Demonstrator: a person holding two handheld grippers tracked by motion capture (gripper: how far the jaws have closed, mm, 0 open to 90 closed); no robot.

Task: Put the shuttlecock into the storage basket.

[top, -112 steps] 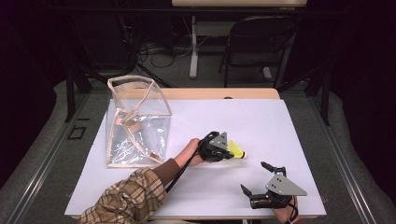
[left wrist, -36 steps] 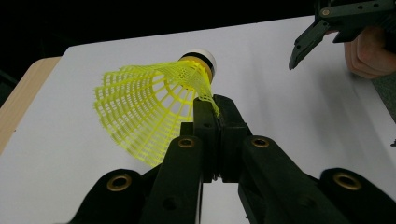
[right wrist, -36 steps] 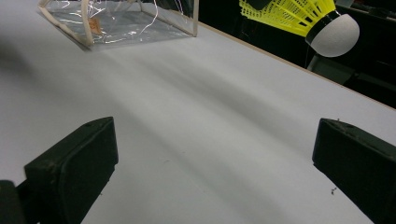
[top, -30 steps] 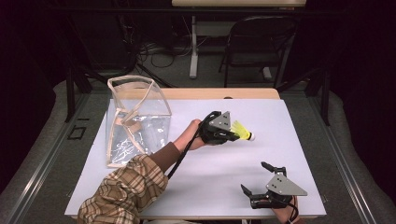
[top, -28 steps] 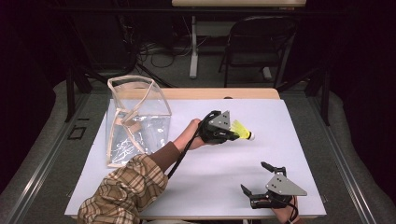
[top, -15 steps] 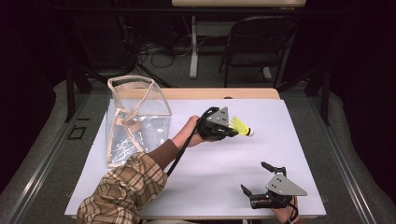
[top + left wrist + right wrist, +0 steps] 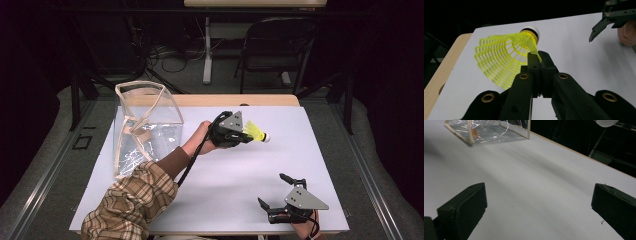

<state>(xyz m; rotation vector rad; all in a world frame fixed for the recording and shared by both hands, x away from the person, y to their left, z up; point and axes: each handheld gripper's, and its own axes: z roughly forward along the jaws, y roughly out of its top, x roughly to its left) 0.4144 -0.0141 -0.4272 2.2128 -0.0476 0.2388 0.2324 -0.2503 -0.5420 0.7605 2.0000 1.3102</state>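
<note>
From above, the left gripper [image 7: 246, 131] carries a yellow shuttlecock [image 7: 256, 132] over the tabletop [image 7: 325, 150], likely bound for the clear bag [image 7: 145, 125]; its own view shows jaws clenched on the skirt, while the right gripper [image 7: 539, 212] rests released

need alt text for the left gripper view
The left claw is shut on the edge of a yellow mesh shuttlecock, whose white cork tip points away over a white table. The right claw, jaws apart, shows at the top right corner.
</note>
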